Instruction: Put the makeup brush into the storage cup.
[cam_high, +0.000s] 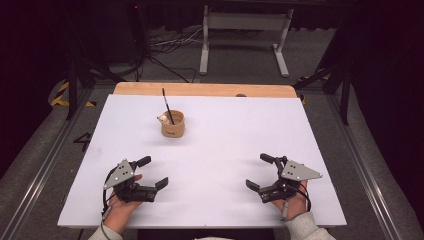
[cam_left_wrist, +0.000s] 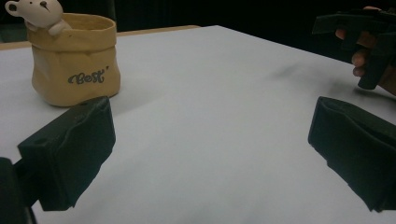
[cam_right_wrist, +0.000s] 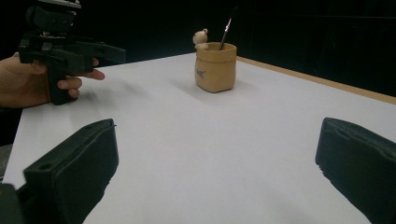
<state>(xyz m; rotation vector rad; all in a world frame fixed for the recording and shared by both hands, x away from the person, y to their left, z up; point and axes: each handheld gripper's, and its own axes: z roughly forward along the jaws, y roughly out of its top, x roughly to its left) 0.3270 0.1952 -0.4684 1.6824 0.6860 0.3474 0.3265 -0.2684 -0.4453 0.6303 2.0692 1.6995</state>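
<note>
The left gripper (cam_high: 151, 172) and right gripper (cam_high: 259, 171) rest low at the near edge of the white table sheet (cam_high: 225, 150), jaws spread wide, each holding nothing. Judged stage: the start, nothing approached yet. Farther off, left of centre, stands the small tan ceramic pot with a bear figure (cam_high: 172, 124), upright, holding one thin dark brush (cam_high: 167, 107) (leaning against the rim). Next move likely calls for reaching forward to the brush's stem.
</note>
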